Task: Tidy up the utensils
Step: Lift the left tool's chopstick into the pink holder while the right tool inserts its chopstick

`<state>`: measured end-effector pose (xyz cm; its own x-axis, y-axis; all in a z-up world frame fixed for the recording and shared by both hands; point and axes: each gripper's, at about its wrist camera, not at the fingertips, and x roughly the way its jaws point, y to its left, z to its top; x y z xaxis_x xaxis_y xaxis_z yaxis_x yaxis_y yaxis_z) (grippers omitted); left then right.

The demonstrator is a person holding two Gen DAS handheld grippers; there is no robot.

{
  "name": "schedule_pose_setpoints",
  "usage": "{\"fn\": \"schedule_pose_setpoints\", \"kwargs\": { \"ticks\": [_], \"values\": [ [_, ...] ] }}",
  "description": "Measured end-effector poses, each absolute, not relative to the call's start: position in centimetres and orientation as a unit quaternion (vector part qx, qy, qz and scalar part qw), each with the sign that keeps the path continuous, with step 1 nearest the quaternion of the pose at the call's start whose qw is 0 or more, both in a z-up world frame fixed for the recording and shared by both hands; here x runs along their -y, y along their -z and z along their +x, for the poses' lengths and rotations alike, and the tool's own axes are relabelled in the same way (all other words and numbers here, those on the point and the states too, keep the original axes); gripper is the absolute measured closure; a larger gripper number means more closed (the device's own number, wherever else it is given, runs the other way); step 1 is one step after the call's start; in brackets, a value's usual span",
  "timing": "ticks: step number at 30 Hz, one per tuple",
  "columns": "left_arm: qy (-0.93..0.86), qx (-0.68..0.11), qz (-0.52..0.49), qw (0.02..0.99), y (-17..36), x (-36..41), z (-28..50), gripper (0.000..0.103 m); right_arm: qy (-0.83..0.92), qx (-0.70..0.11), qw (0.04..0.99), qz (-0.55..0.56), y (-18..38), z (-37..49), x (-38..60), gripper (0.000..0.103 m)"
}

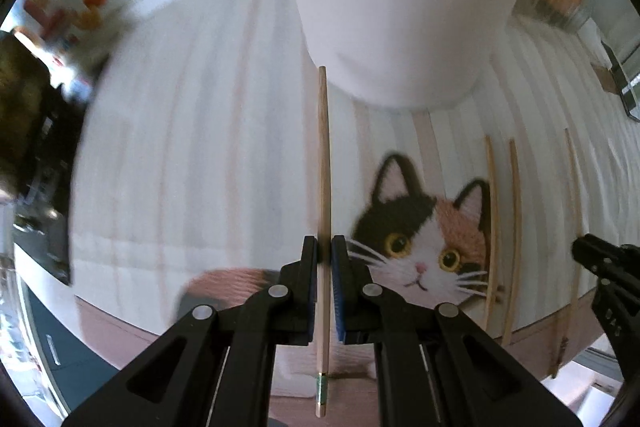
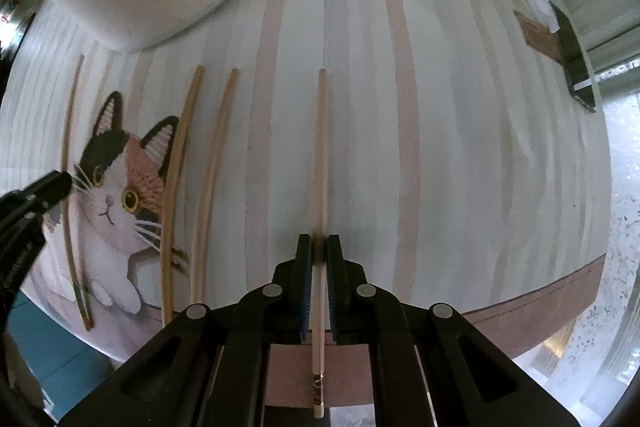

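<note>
Chopsticks, five: one clamped in the left gripper [image 1: 324, 247], its tip near the white container [image 1: 400, 7]; one clamped in the right gripper [image 2: 319, 247]; three loose chopsticks [image 2: 216, 183] on the cat-print mat [image 2: 440, 107], lying between the two grippers.

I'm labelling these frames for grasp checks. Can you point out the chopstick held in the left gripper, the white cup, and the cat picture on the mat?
Chopstick [image 1: 324, 163], left wrist view, mid-shaft above the pads.
White cup [image 1: 400, 7], left wrist view, its side wall.
Cat picture [image 1: 420, 247], left wrist view, the cat's face.
</note>
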<state>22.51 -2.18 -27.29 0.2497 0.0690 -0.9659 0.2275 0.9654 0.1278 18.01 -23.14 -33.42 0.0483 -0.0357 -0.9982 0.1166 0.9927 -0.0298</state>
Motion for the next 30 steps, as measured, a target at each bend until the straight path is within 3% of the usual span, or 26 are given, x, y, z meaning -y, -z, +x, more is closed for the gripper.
{"fn": "schedule_pose_setpoints", "kwargs": {
  "ticks": [12, 22, 30],
  "values": [
    [0.019, -0.507, 0.088, 0.857, 16.2, -1.1, 23.5, 0.099, 0.049, -0.585, 0.810, 0.008, 23.5, 18.0, 21.4, 0.096],
    [0.058, -0.411, -0.027, 0.910, 1.4, -3.7, 24.0, 0.099, -0.008, -0.464, 0.884, 0.062, 10.2, 20.8, 21.8, 0.096],
    [0.074, -0.340, -0.041, 0.937, -5.9, -2.2, 26.9, 0.099, -0.047, -0.356, 0.926, 0.119, 0.6, 25.5, 22.7, 0.096]
  ]
}}
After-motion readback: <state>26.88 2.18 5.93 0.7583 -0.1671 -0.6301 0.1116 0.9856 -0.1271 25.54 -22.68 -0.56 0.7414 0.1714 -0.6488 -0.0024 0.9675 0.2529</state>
